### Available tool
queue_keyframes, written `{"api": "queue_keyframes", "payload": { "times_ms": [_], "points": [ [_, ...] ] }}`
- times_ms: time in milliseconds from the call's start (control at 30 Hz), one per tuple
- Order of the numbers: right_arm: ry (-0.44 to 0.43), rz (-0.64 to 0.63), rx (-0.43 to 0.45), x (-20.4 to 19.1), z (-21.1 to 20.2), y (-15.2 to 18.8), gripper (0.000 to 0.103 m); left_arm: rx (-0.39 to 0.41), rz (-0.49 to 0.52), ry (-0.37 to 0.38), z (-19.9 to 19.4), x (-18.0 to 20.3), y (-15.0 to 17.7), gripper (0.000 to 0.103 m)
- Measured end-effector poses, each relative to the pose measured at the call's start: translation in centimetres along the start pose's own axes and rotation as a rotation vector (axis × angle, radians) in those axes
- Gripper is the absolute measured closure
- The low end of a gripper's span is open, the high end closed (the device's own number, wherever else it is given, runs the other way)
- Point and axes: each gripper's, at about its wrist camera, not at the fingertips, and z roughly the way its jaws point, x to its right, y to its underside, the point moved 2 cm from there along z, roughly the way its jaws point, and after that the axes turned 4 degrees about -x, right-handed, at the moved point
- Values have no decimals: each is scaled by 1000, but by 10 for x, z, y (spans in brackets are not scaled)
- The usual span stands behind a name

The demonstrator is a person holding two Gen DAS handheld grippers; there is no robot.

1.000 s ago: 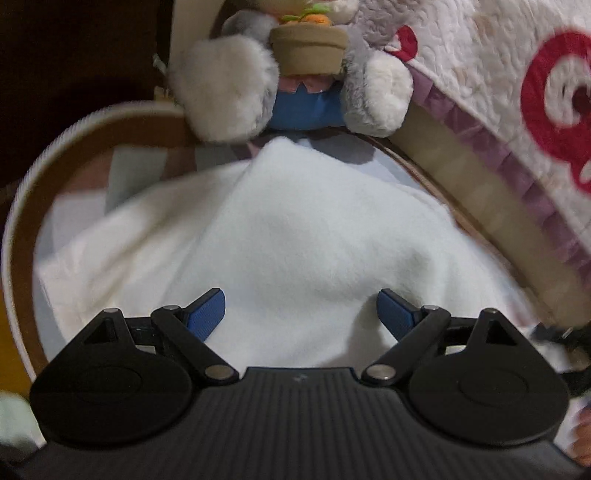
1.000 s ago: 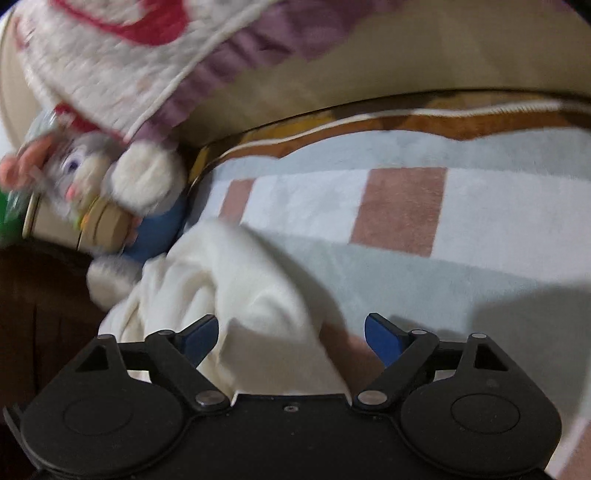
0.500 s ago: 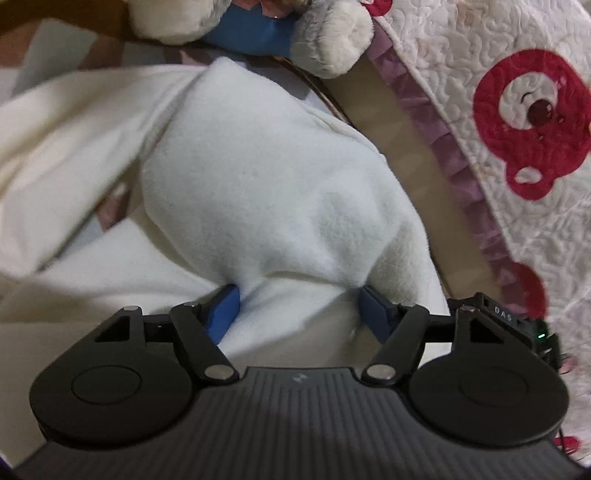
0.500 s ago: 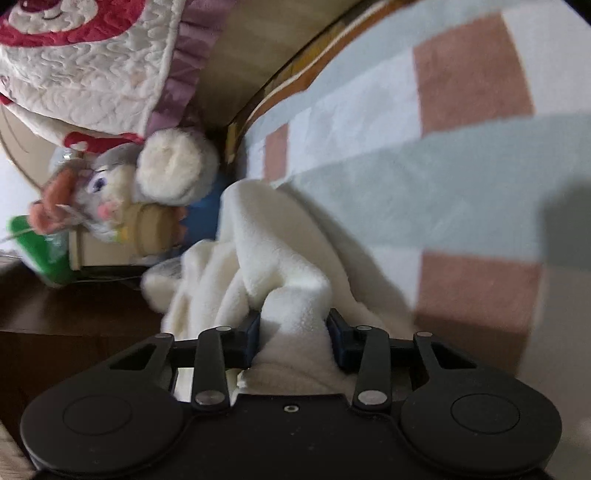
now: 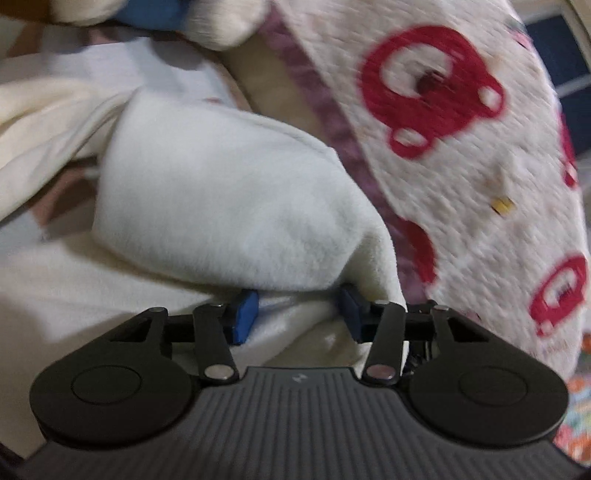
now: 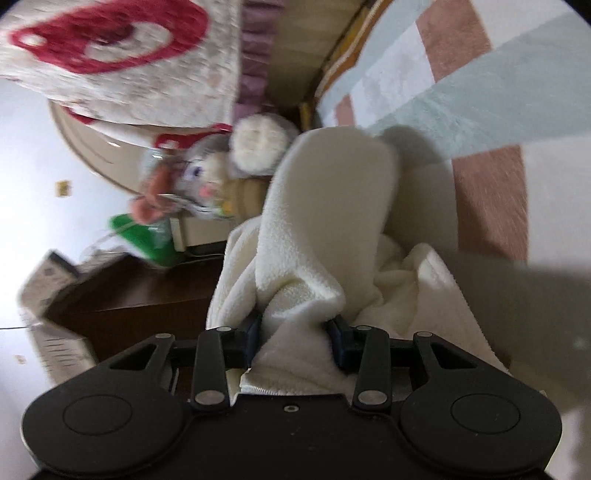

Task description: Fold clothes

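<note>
Left wrist view: left gripper [image 5: 297, 314] has a bunched fold of the cream fleece garment [image 5: 221, 192] between its blue pads, and the jaws are closing; the fabric already bulges over both pads, so I read this as a grip taking hold, not yet snug. The garment billows up directly ahead of the fingers and trails off to the left. To the right of the gripper, close by, hangs a quilted cover with red car motifs [image 5: 461, 147]; far ahead at the top edge sits a plush toy [image 5: 221, 22], mostly cut off. View is motion-blurred. Right wrist view: right gripper [image 6: 295, 339] is clamped on another bunch of the same garment [image 6: 321, 221], pads pressed into the pile on both sides, a hem edge showing just behind the fingers. Cloth rises ahead of the fingers; the checked blanket [image 6: 480, 92] lies ahead and to the right, the plush toy [image 6: 221, 166] ahead-left. Judgement: step in hand is lifting the garment by two points to spread it. To do this well, let the left grip finish closing before pulling, draw the two grippers apart evenly so the cloth hangs flat, and keep the left side clear of the quilted cover.
</note>
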Motion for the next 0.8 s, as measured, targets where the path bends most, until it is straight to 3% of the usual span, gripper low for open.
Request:
{"api": "queue_keyframes", "payload": {
  "times_ms": [233, 400, 600, 800],
  "points": [
    [-33, -20, 87, -30, -97, 58, 58, -103, 169, 131, 10, 71, 42, 59],
    [-68, -95, 187, -45, -182, 109, 58, -174, 281, 249, 25, 130, 90, 59],
    [-137, -130, 310, -54, -271, 165, 58, -210, 400, 306, 27, 201, 150, 64],
    [-95, -293, 396, -114, -353, 202, 58, -237, 458, 423, 27, 275, 188, 64]
  ]
}}
